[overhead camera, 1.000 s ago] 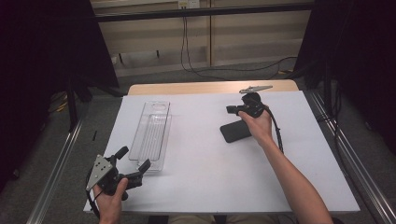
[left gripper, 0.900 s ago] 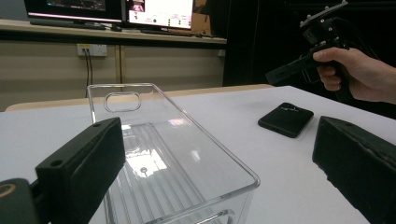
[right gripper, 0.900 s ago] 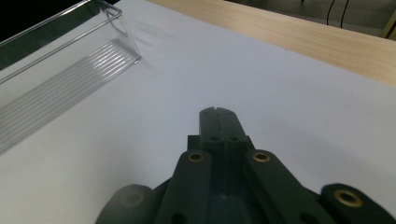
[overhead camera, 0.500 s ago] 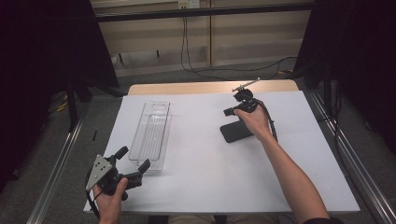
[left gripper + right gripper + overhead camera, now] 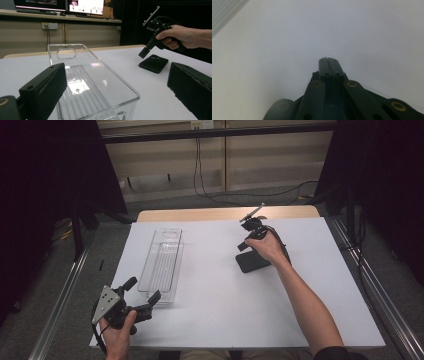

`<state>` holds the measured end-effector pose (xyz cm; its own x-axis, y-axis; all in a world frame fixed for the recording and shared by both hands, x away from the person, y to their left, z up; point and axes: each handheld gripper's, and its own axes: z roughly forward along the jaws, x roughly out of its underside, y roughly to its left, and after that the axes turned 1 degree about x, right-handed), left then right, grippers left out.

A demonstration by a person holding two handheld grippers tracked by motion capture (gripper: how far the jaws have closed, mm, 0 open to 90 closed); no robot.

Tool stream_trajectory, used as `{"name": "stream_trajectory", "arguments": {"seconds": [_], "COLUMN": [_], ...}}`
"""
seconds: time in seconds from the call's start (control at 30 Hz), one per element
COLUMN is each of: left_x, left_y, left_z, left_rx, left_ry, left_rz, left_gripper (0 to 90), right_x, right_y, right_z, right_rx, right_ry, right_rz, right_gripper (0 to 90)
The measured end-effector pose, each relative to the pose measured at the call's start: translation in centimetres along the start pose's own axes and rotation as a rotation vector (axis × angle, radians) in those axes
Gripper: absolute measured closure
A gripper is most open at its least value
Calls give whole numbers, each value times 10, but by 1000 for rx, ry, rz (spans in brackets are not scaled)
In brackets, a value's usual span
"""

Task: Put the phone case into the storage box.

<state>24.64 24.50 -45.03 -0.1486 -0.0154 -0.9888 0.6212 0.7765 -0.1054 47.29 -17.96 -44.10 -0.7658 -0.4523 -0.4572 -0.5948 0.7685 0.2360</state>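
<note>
Right gripper (image 5: 242,246) clenched on nothing, tips hanging just above the black phone (image 5: 252,261). Left gripper (image 5: 145,296), jaws wide, waits beside the clear bin (image 5: 162,265). Risk: closed jaws could shove the phone away instead of grasping it.

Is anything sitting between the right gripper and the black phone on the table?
Nothing visible: the shut right gripper hangs just above the near edge of the black phone, with only bare white table around it.

white table top (image 5: 220,305): clear plastic bin (image 5: 162,262) left of centre, black phone (image 5: 252,262) lying flat right.
</note>
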Motion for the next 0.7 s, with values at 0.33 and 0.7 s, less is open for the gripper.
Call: {"name": "stream_trajectory", "arguments": {"seconds": [0.33, 0.7], "left_x": [0, 0], "left_y": [0, 0], "left_z": [0, 1], "left_rx": [-9, -9], "left_ry": [4, 2], "left_rz": [-5, -4], "left_gripper": [26, 26], "right_x": [-1, 1], "right_y": [-1, 0], "right_z": [12, 18], "right_rx": [24, 28], "right_ry": [30, 22], "right_rz": [-12, -16], "right_gripper": [900, 900]}}
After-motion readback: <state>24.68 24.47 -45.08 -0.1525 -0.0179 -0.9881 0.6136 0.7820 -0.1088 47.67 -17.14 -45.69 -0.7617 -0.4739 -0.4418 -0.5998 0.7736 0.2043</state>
